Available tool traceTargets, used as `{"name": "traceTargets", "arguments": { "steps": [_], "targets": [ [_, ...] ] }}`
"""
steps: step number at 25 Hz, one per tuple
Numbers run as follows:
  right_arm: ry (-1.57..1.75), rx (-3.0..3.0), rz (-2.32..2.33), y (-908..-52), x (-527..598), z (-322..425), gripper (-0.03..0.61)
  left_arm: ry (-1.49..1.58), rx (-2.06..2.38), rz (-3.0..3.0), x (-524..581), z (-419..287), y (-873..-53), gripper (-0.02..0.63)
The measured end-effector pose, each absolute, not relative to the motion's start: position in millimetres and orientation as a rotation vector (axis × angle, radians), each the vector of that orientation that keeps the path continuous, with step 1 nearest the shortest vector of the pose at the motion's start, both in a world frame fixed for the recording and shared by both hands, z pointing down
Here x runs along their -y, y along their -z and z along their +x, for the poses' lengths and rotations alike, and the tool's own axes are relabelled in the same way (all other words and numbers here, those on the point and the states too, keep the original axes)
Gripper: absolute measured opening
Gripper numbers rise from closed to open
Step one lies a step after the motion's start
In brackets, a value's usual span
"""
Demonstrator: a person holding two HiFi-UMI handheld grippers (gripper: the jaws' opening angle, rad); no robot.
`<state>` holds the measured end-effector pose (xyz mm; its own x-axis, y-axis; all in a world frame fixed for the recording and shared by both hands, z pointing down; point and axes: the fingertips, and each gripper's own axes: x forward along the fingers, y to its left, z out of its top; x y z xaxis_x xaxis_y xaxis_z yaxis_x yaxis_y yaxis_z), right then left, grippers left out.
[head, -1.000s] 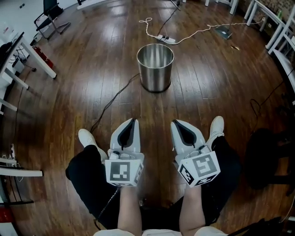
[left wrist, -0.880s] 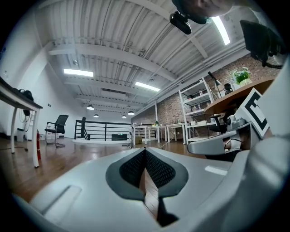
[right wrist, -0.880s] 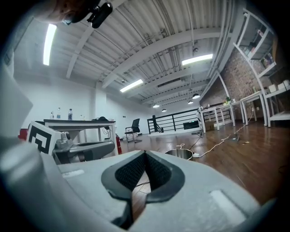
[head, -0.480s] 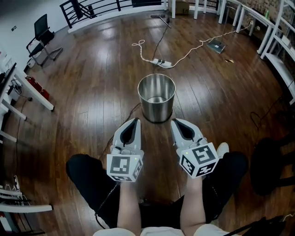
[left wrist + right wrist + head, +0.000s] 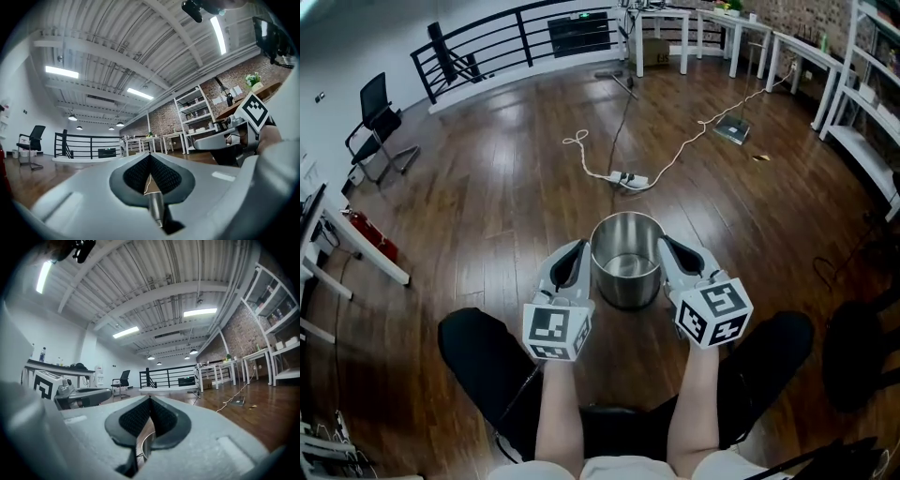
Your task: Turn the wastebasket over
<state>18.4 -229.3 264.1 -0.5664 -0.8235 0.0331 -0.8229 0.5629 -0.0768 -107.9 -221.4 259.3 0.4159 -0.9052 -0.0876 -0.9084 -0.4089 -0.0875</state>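
Note:
The wastebasket (image 5: 626, 260) is a shiny steel bucket standing upright on the wooden floor, mouth up and empty. In the head view it shows between my two grippers. My left gripper (image 5: 577, 245) is at its left side and my right gripper (image 5: 665, 243) at its right, both shut and pointing level with nothing held. Whether either touches the steel cannot be told. In the left gripper view the shut jaws (image 5: 150, 158) face the far railing. In the right gripper view the jaws (image 5: 150, 400) are shut, and a sliver of the basket's rim (image 5: 145, 445) shows below them.
A white cable with a power strip (image 5: 624, 178) lies on the floor beyond the basket, and a flat device (image 5: 732, 131) further right. A black chair (image 5: 378, 128) and a desk (image 5: 342, 246) stand at left, white tables (image 5: 727, 26) at the back, shelving (image 5: 874, 122) at right.
The view has closed in on the wastebasket: it was well ahead of the grippers and now sits between them. Both grippers have travelled forward together, still shut.

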Motion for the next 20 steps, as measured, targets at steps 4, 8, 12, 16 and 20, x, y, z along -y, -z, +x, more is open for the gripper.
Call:
{"name": "traceTargets", "arguments": {
  "steps": [4, 8, 12, 16, 20],
  "targets": [
    [0.119, -2.764, -1.516, -266, 262, 13, -0.008, -0.056, -1.604, -2.570, 257, -116, -264, 0.015],
    [0.076, -2.826, -1.603, -287, 295, 6, -0.008, -0.035, -1.611, -2.595, 297, -125, -283, 0.015],
    [0.112, -2.876, -1.640, -314, 318, 0, -0.008, 0.012, -1.640, -2.627, 326, -134, -312, 0.017],
    [0.151, -3.003, -1.587, -347, 340, -19, -0.008, 0.038, -1.704, -2.658, 350, -151, -346, 0.018],
    [0.280, -3.134, -1.487, -383, 347, -44, 0.084, 0.095, -1.740, -2.718, 361, -167, -379, 0.120]
  ]
}}
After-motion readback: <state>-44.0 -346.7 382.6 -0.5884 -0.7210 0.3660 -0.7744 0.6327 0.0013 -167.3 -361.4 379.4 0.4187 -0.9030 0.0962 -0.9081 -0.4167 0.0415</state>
